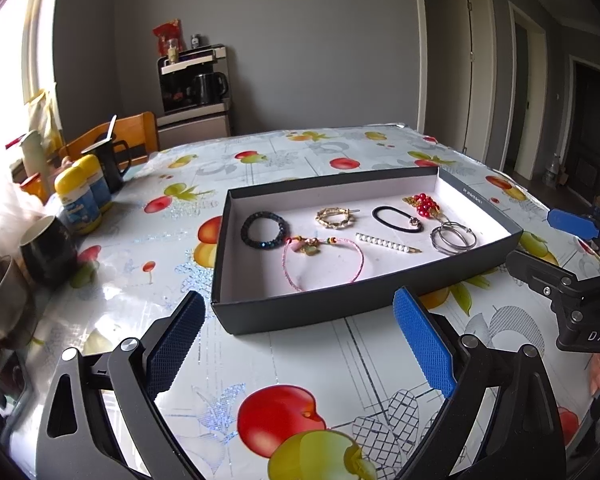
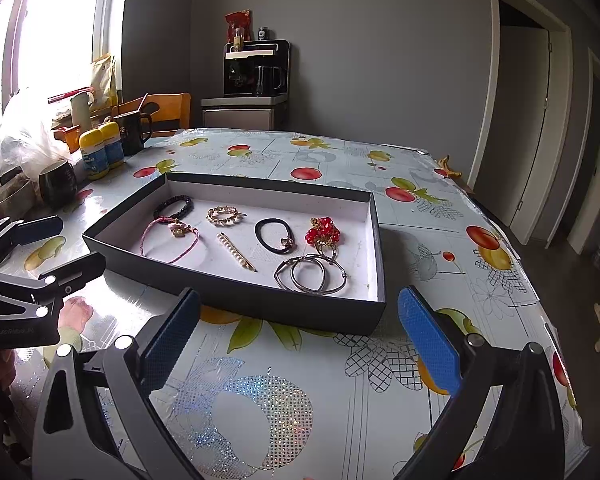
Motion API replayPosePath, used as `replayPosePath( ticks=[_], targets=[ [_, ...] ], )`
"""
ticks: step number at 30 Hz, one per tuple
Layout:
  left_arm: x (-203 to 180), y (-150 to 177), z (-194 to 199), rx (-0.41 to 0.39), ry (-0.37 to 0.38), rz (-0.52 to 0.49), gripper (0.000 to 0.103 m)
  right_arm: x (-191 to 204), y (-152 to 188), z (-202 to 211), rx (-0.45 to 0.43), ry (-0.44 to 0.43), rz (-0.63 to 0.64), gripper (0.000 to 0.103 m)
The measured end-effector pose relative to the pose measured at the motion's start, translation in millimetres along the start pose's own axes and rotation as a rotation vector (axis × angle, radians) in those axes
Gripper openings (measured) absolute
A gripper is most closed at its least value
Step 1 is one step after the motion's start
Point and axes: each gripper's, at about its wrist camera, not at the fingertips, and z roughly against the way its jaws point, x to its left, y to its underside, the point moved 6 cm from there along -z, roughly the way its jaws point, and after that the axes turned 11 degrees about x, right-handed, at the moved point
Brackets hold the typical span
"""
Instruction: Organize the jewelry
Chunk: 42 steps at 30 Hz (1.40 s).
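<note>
Both my claws hang empty with fingers spread wide: my left claw (image 1: 300,344) fills the bottom of the left wrist view, my right claw (image 2: 300,340) the bottom of the right wrist view, each above the fruit-patterned desk (image 1: 300,364). The dark shallow box (image 1: 332,312) sits mid-frame just beyond the fingertips. Inside lie a black beaded bracelet (image 1: 265,230), pink cord bracelet (image 1: 323,262), gold hair clip (image 1: 335,217), pearl hair pin (image 1: 387,243), black hair tie (image 1: 397,219), red bead cluster (image 1: 425,204) and silver hoops (image 1: 453,237).
</note>
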Motion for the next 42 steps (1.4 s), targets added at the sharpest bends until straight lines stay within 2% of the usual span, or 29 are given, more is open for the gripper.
replayPosePath(
  ticks=[42],
  targets=[
    [0.6,0.2,3.7,-0.022,-0.024,-0.01,0.097,-1.4,-0.3,4.4,-0.025,0.005,-0.003,0.097]
  ],
)
